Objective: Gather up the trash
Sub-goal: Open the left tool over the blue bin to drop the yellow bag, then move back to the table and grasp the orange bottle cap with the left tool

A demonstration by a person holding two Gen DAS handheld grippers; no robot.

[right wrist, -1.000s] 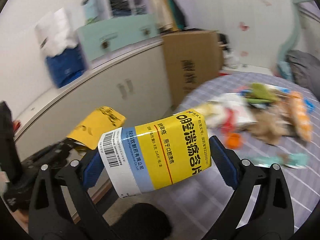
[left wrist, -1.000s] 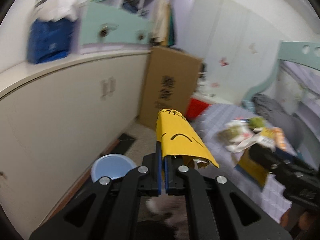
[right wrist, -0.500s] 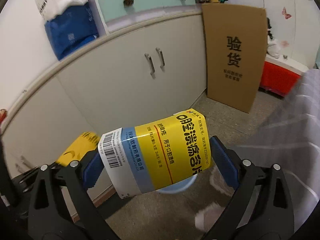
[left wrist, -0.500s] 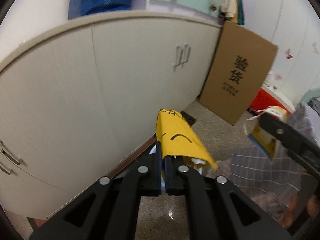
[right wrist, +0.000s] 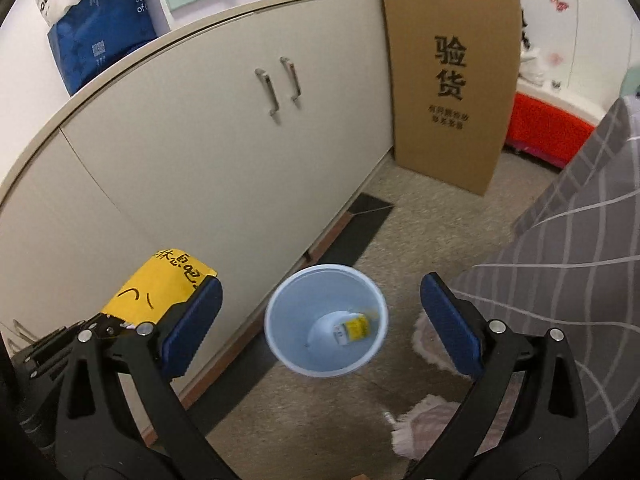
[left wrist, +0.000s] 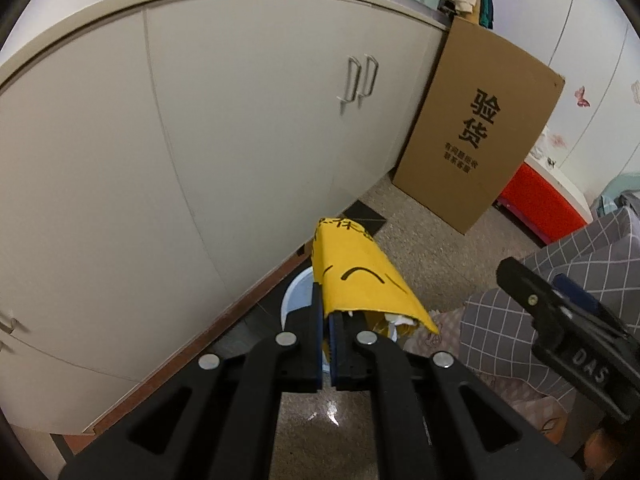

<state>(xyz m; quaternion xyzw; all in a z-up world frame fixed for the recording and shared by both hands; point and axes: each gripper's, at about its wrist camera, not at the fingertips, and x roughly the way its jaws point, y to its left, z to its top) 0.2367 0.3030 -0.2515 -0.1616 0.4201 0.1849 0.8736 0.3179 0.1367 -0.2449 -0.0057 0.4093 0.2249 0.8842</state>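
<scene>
While over floor by cabinet, both claws tilted down:
L claw [left wrist: 327, 320]: clenched on yellow wrapper [left wrist: 356, 276], pinched at its lower edge; wrapper sticks out fwd past fingertips, above bin rim.
R claw [right wrist: 320, 320]: released, jaws wide apart, nothing btwn pads.
Bin [right wrist: 280, 344]: pale blue, on floor near cabinet [right wrist: 200, 152] base, framed btwn R fingers, below them.
Yellow box [right wrist: 354, 328]: lying inside bin, at bottom, apart from R claw.
Cardboard [right wrist: 452, 76]: leaning at cabinet's far end.

bin [left wrist: 297, 294] mostly behind yellow wrapper [left wrist: 356, 280]
</scene>
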